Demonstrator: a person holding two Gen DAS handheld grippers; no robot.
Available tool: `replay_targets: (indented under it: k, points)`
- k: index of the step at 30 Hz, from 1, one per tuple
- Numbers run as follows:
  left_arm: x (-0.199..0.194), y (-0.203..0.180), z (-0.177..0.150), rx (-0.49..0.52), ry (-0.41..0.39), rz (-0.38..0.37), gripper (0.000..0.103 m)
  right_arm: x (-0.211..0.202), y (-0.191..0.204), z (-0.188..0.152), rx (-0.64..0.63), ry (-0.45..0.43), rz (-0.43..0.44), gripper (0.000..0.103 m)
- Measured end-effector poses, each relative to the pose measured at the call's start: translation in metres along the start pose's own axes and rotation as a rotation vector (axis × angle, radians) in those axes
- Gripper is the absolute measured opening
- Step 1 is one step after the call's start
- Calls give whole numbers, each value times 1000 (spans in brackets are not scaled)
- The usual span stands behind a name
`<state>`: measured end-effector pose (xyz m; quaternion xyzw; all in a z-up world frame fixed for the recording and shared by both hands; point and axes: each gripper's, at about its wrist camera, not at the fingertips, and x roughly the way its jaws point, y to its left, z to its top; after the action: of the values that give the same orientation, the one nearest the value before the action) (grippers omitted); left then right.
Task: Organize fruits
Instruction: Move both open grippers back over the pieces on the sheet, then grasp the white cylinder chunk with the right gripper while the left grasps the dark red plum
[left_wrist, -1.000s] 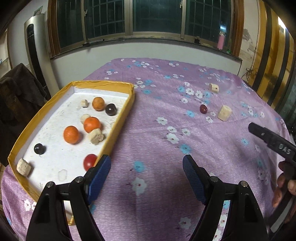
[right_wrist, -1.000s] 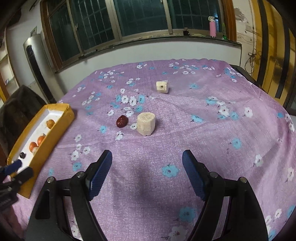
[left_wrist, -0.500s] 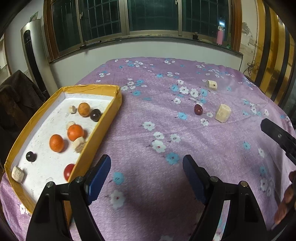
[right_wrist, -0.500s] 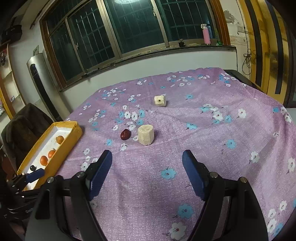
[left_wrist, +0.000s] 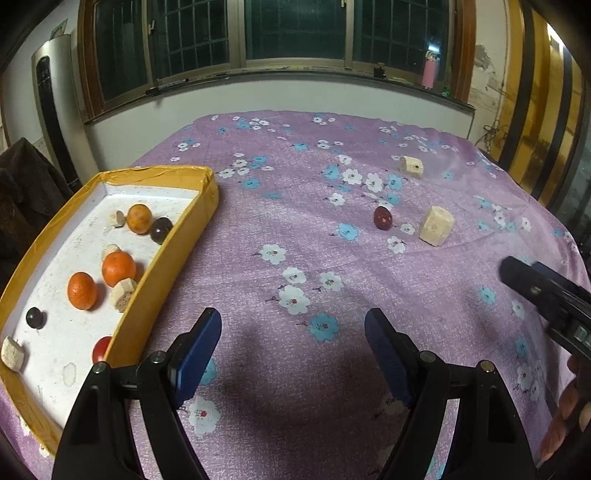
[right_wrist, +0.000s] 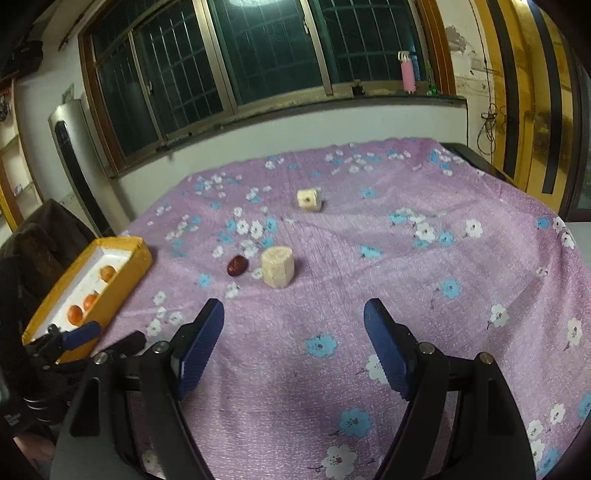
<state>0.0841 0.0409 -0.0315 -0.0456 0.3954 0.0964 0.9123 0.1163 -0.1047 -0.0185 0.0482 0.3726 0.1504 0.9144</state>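
A yellow box with a white floor lies at the left of the purple flowered cloth, also seen as the yellow box in the right wrist view. It holds oranges, dark round fruits, a red fruit and pale chunks. Out on the cloth lie a dark red date, a large pale chunk beside it, and a small pale chunk farther back. My left gripper and right gripper both stand open and empty over bare cloth.
The cloth-covered table drops off at its right and near edges. A dark chair stands left of the box. A wall with a window sill and a pink bottle is behind the table. The right gripper's tip shows at the left view's right edge.
The left gripper has drifted right, away from the box, so the box now sits farther left in its view. The right view has tilted slightly up; the fruits on the cloth stay put.
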Motion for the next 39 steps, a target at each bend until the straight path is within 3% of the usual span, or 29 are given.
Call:
replay_targets:
  k: [5,16,19,22,30,39]
  points:
    - [2,5,0,-29,-1,-60,80,24,15,8,-48,98,-33,71]
    - [6,21,3,-89,-16,-66,80,107,28,42,4,181,-86,55]
    - [6,20,2,-85,-18,-50,80,118,30,44,-12,188,-98,34]
    - [7,16,3,-71,-12,-38,80,113,28,44,8,188,-79,34]
    - [10,-13,24,-13,0,-28,80,41,-2,30,39,77,-46,34]
    - [68,-67,77,71,-9,-48,79,13,-32,23,115,-11,24,34]
